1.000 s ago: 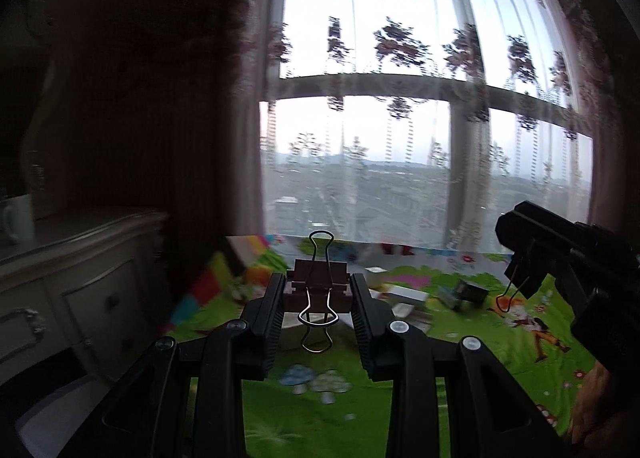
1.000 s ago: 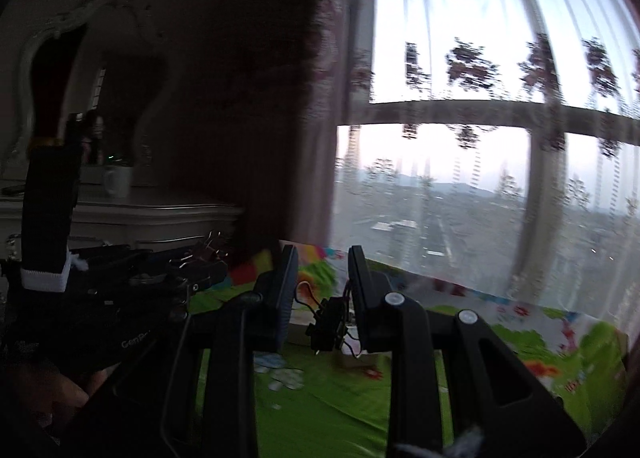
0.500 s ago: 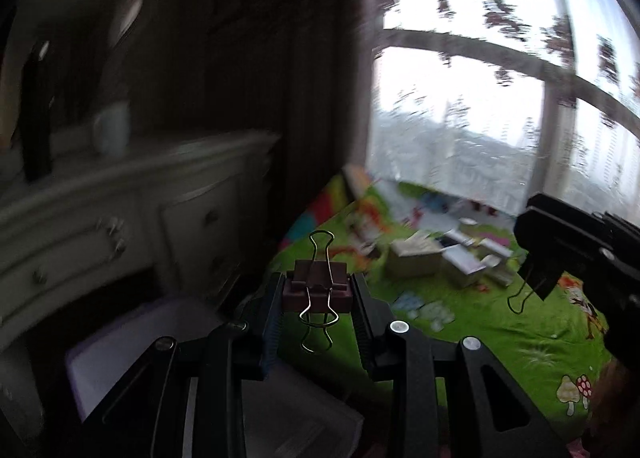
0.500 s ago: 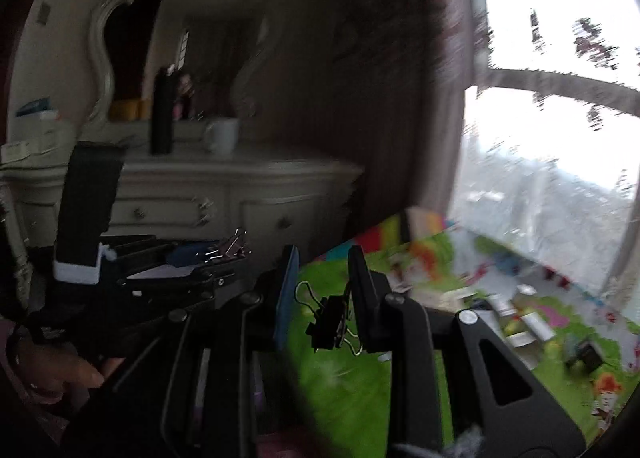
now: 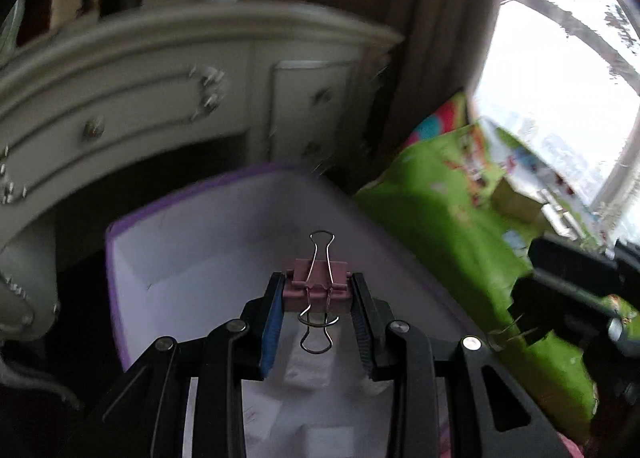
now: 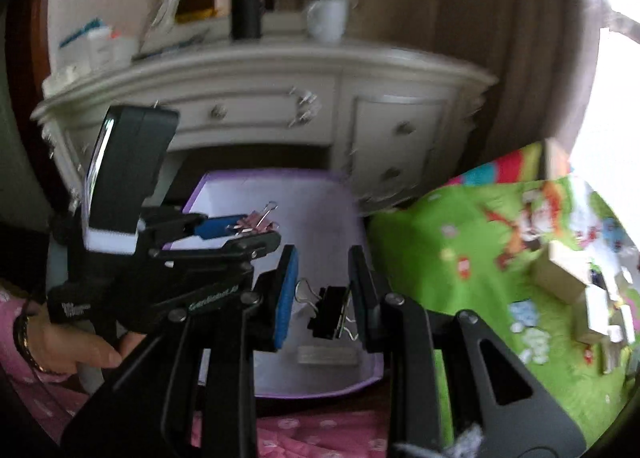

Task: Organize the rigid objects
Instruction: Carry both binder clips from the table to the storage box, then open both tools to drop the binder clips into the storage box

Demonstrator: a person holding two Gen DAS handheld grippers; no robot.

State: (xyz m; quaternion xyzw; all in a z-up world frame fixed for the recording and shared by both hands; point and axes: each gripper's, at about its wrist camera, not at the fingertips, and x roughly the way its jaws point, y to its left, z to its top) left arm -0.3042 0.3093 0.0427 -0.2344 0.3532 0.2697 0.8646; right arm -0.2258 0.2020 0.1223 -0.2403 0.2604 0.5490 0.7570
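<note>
Both tools clench binder clips over the purple-rimmed box [image 6: 362, 234]: left [image 5: 317, 290] pink [image 5: 318, 286], right [image 6: 323, 290] black [image 6: 330, 312].

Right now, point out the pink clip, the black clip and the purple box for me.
pink clip [image 5: 318, 285], left wrist view, on its pink body between the fingers.
black clip [image 6: 329, 312], right wrist view, on its black body.
purple box [image 6: 264, 177], right wrist view, on its far rim.
</note>
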